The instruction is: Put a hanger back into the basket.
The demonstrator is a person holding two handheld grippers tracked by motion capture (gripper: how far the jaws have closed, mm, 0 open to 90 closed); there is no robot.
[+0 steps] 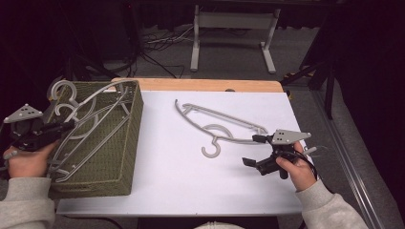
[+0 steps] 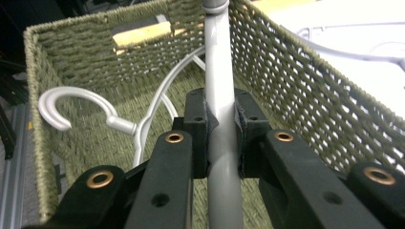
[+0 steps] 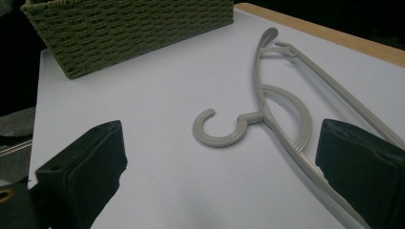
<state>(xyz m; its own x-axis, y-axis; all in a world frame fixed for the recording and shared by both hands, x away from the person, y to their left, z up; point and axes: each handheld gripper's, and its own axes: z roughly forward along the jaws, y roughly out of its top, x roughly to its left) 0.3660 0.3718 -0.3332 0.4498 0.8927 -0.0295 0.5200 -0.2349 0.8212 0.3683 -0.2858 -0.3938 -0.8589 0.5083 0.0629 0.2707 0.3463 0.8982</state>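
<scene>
The left gripper point(image 2: 222, 129) has its jaws clamped on the bar of a grey hanger point(image 2: 217, 62), which lies slanted in the woven basket point(image 2: 296, 90) at the table's left edge. A second hanger point(image 2: 62, 102) lies in the basket beneath it. The right gripper point(image 1: 255, 150) has its jaws spread wide and holds nothing; it rests low on the table point(image 1: 157, 162), just beside a third hanger point(image 3: 267, 114) lying flat at the centre. Both hands grip from the near edge.
</scene>
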